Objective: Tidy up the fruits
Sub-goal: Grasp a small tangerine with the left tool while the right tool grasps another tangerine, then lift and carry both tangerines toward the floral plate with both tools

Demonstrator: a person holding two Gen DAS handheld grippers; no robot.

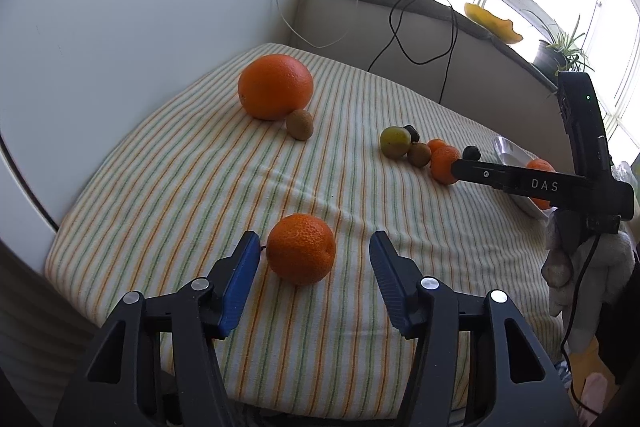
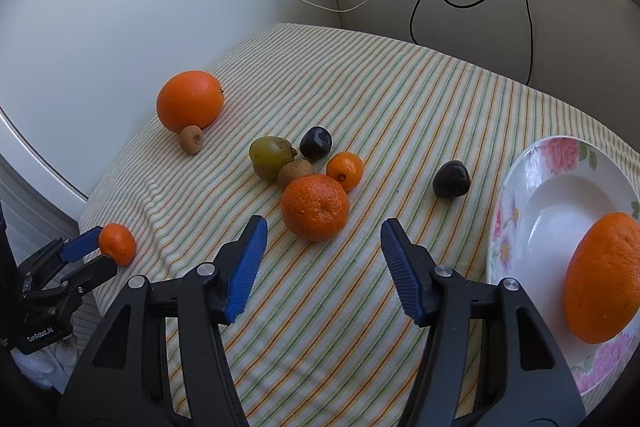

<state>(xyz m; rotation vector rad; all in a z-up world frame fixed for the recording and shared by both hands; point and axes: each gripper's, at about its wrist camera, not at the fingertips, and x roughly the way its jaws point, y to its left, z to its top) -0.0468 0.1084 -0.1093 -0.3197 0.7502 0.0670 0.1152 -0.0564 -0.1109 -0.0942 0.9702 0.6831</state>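
Left tongs: spread, straddling a mandarin, pads not pressing yet.
Right tongs: spread, short of a bigger mandarin just ahead.
Plate: right of the right tongs, one orange inside.
Tip: centre each fruit between the pads, then squeeze gently.

Left tool brackets a mandarin on the striped cloth, pads seemingly not pressing.
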